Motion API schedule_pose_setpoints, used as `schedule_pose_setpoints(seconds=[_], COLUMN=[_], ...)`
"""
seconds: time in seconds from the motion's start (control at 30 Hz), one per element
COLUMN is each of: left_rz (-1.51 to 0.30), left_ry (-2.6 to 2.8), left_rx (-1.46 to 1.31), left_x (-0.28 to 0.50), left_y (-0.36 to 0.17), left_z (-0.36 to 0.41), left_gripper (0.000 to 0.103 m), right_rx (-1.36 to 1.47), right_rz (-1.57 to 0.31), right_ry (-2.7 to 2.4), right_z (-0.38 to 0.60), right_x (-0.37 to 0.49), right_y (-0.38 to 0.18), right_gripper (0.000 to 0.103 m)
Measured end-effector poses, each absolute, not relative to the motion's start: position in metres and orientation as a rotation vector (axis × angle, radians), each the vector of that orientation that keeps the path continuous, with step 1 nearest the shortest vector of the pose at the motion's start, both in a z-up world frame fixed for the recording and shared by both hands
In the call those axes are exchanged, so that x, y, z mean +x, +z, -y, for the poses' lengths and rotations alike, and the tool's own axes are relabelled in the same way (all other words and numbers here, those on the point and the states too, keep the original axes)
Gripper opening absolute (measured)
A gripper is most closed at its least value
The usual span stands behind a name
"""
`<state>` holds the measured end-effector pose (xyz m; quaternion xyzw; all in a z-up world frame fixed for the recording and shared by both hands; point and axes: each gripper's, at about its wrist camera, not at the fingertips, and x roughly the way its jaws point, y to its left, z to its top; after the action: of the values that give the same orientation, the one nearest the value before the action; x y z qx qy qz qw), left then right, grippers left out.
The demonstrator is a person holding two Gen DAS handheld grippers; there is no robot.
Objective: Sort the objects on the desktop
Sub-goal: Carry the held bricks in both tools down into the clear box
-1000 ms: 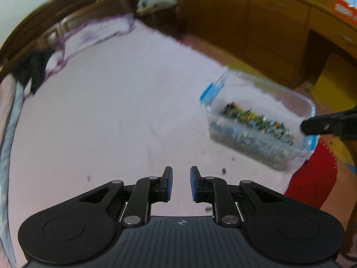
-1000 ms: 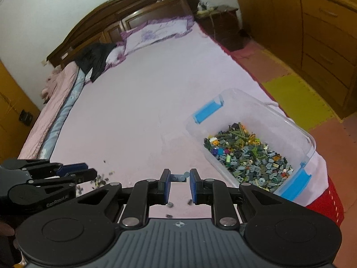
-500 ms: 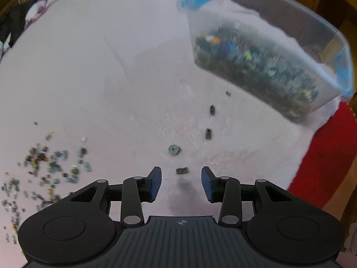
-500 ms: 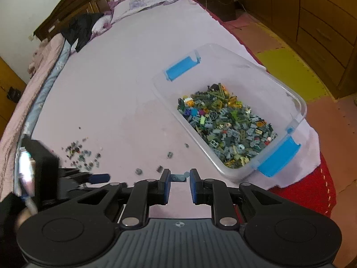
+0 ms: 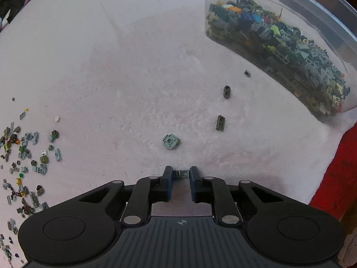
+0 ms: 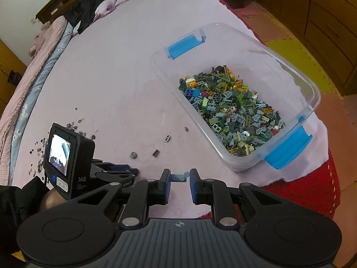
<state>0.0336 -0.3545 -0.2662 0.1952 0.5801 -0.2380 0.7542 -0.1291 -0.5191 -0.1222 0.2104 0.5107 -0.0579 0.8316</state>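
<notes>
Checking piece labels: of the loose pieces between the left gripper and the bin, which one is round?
The grey-green round plate, nearest the left gripper. The three dark pieces toward the bin are narrow and oblong.

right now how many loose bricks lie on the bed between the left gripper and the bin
4: a round grey-green piece nearest the left gripper, a dark plate further right, an oval piece beyond it, and a tiny one by the clear bin. The gripper may hide more.

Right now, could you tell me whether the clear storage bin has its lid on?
No, the clear storage bin stands open with no lid, and the mixed small bricks inside lie exposed from above.
</notes>
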Motion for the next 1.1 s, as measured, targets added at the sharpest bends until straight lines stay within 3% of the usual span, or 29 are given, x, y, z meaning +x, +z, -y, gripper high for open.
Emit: schedule_pose_setpoints(seconds=[0.37,0.73,1.1], left_rz=[-1.14,-0.914,-0.804], left_ry=[-0.547,-0.616,-0.706], left_rx=[0.4,0.38,0.423], left_x=[0.021,0.026,0.029], left_y=[-0.174,-0.057,-0.044], left_z=[0.358,0.416,0.518], left_gripper=[0.018,0.018,0.018], right_rx=[0.447,0.423,0.442], right_rz=[-1.004,-0.876,-0.809], right_ry=[-0.064,-0.081,-0.152], right_z=[0.521,0.563,0.622], right_x=[-0.118,-0.122,-0.136], right_y=[-0.098,-0.049,-0.037], right_gripper=[0.02,0.02,0.02])
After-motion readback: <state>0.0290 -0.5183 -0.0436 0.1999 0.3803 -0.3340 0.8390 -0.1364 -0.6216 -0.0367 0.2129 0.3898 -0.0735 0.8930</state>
